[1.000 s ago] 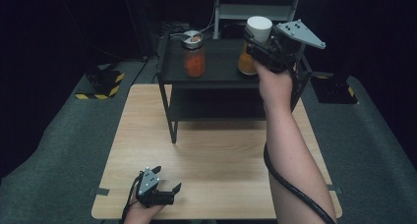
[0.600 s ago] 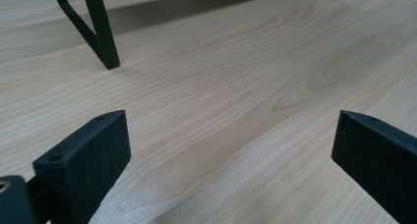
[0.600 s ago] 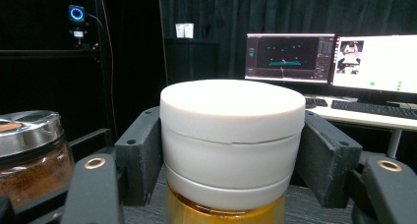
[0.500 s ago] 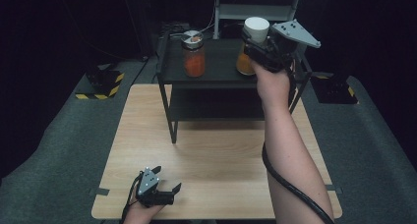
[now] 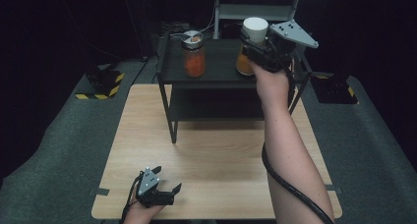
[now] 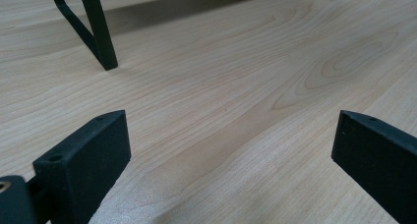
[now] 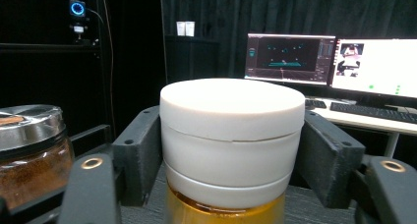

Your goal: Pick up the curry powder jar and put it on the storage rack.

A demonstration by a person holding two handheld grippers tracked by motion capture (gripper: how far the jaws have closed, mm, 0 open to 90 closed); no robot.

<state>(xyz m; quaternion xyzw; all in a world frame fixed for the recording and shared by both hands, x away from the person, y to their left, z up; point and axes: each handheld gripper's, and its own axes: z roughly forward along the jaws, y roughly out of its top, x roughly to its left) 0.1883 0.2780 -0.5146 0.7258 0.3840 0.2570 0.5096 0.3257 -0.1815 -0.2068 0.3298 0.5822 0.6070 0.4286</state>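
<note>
Since the earlier frames, my right gripper [image 5: 255,49] has shifted slightly left along the shelf top, and its jaws have just been easing apart around the jar lid [image 7: 232,111]. From largest to smallest: the wooden table [image 5: 216,150] bears a black shelf [image 5: 219,71] at its far end. On the shelf top stand two jars, well apart: a metal-lidded jar [image 5: 193,54] of orange powder at left, and the white-lidded jar [image 5: 246,62] at right. My right jaws flank its lid closely; I cannot tell whether the pads press it. My left gripper [image 5: 164,194] rests low on the table's near edge, jaws spread wide, nothing between them.
</note>
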